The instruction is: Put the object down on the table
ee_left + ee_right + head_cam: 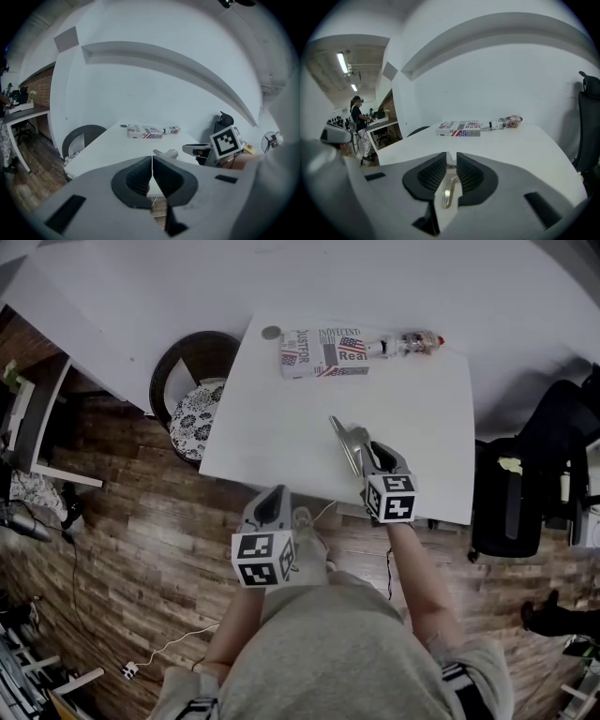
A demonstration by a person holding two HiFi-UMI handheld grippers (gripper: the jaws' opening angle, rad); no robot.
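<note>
- Tongs (345,439), metal arms barely apart and empty, jut from the right gripper (371,454), pinched near the hinge over the table (281,427).
- Likely light, stiff, springy, slick.

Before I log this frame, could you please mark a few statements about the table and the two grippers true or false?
1. The left gripper has its jaws together with nothing between them. True.
2. The printed box lies at the table's near edge, beside the grippers. False: it lies at the far edge.
3. A metal tool sits between the jaws of the right gripper. True.
4. The bottle stands upright. False: it lies on its side, right of the box.
</note>
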